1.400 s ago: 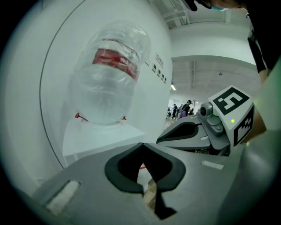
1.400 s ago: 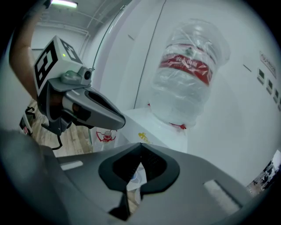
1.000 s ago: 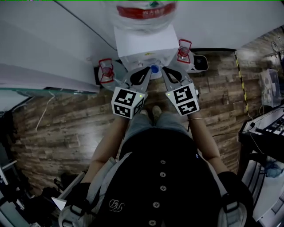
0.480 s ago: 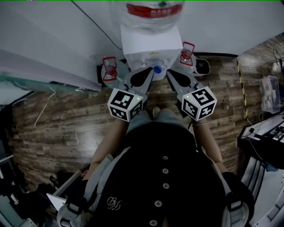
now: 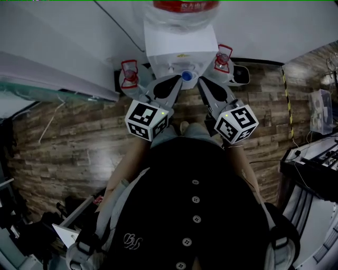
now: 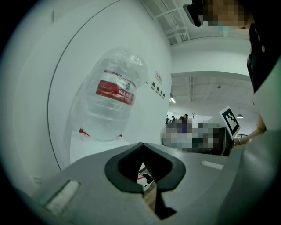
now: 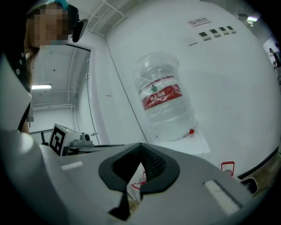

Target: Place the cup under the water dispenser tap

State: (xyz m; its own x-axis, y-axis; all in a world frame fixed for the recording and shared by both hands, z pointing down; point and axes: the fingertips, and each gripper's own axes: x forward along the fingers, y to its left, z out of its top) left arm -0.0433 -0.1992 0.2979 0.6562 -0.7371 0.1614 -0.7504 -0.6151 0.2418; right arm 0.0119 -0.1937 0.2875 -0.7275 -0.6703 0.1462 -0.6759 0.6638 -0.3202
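A white water dispenser (image 5: 179, 45) stands against the wall, with a clear bottle (image 5: 182, 8) bearing a red label on top and a blue tap (image 5: 186, 75) at its front. My left gripper (image 5: 177, 84) and right gripper (image 5: 202, 82) point at the dispenser, one on each side of the tap. Both are shut with nothing between their jaws. The left gripper view has the left gripper (image 6: 141, 145) below the bottle (image 6: 115, 94). In the right gripper view the right gripper (image 7: 141, 145) sits below the bottle (image 7: 163, 94). No cup shows in any view.
Two clear jugs with red frames stand on the wooden floor, one left (image 5: 129, 74) and one right (image 5: 223, 57) of the dispenser. A white box (image 5: 240, 75) sits beside the right jug. Equipment racks (image 5: 311, 163) fill the right edge. The person's body takes up the lower middle.
Both grippers have risen a little toward the dispenser's front. The right gripper has rolled, so its marker cube shows a different face.
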